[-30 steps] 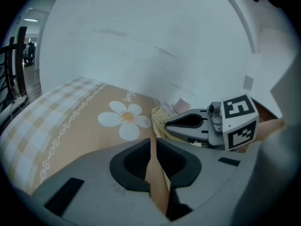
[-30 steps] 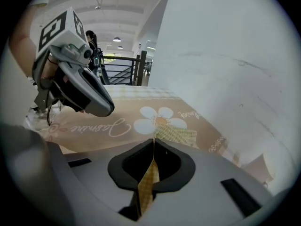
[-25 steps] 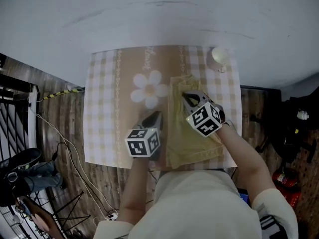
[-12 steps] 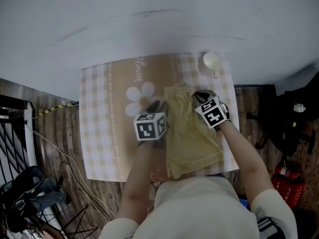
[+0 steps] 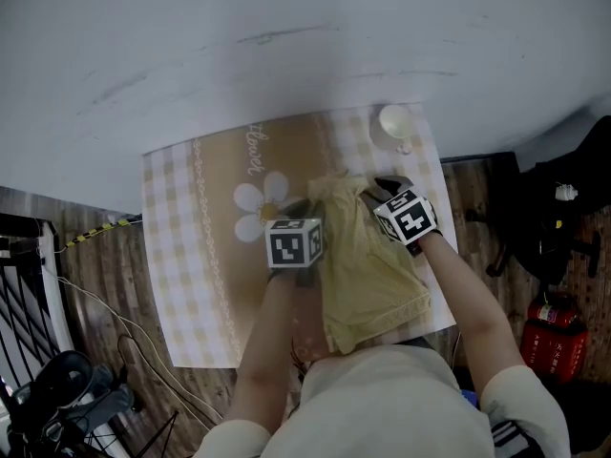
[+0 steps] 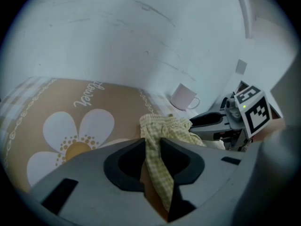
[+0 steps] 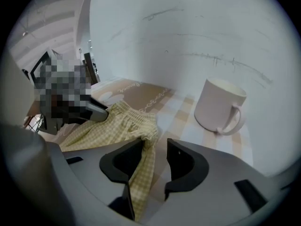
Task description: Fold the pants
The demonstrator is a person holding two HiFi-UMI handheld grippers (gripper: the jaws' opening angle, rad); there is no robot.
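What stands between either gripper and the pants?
Nothing visible. The pants already lie between the jaws of the left gripper and the right gripper, which have just been opening. The mug stands apart, beyond them.

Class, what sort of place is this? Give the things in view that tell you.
Probably a lived-in room, not a factory: a checked flower tablecloth, a mug by the white wall, wood-plank floor.
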